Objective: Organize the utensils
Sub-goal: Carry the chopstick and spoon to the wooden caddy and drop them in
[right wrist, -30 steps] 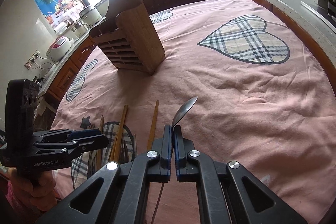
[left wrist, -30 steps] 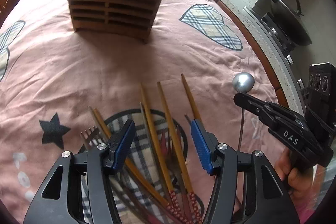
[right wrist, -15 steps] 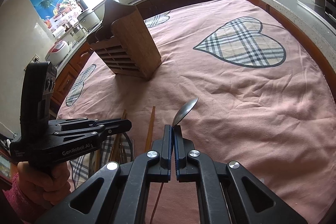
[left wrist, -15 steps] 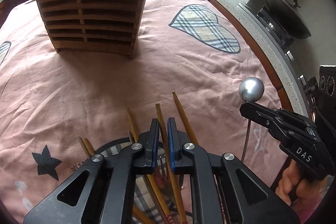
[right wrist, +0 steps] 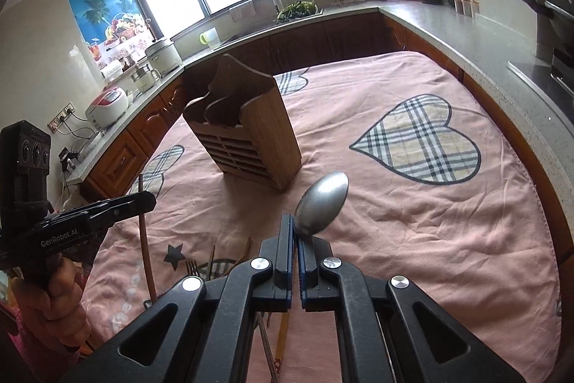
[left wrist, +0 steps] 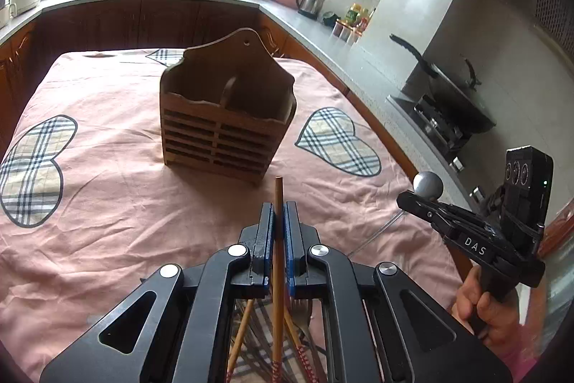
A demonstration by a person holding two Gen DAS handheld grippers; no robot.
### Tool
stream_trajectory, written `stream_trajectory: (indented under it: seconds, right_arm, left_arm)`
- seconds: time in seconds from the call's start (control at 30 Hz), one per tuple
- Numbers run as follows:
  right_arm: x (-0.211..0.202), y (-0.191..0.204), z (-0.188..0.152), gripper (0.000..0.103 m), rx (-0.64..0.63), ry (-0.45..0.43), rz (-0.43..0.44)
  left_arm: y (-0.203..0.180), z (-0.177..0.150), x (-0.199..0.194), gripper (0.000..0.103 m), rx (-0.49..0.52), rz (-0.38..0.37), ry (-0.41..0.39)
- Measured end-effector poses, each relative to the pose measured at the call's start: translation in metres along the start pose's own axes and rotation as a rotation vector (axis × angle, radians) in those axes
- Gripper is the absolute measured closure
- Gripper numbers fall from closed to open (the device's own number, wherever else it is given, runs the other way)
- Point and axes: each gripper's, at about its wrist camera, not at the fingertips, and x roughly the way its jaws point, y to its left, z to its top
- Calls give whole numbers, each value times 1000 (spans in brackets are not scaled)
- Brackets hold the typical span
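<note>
Left jaws are clenched on one chopstick (left wrist: 278, 203), gripped partway along its length, so its tip stands clear above the pads and its patterned end hangs below them. Right jaws are clenched on a spoon (right wrist: 321, 203) at the neck, bowl up and tilted to the right. Left gripper (left wrist: 277, 221) and right gripper (right wrist: 296, 232) are both held above the desk (left wrist: 107, 203), which carries a pink cloth; both face the wooden holder (left wrist: 222, 121). The holder stands upright mid-desk, well apart from both loads, and a divider splits it into two compartments, which appear to be empty. The remaining chopsticks (left wrist: 244, 329) and a fork (right wrist: 192, 266) lie in a loose pile on the cloth below the grippers. Judgement: the step in hand is carrying each item to the holder. To do it well, bring the chopstick over one compartment, hold it near vertical with its lower end past the rim, then release low to avoid bounce. Put the spoon in the other compartment, handle first. Risk: a long overhang below the pads may catch the holder's scalloped front edge; approach from above, one gripper at a time.
</note>
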Motion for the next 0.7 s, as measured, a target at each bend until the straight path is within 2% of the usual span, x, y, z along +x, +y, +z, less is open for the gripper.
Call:
stream_trajectory:
  seconds: [0.23, 0.43, 0.7]
  right_arm:
    - [-7, 20, 17, 101, -40, -60, -15]
    - [-11, 34, 33, 101, -69, -113, -14]
    - [-11, 48, 76, 101, -86, -203, -4]
  left_arm:
    - [21, 14, -34, 99, -66, -24, -148]
    - [36, 36, -54, 99, -89, -7, -256]
    - [49, 90, -69, 99, -84, 30, -419]
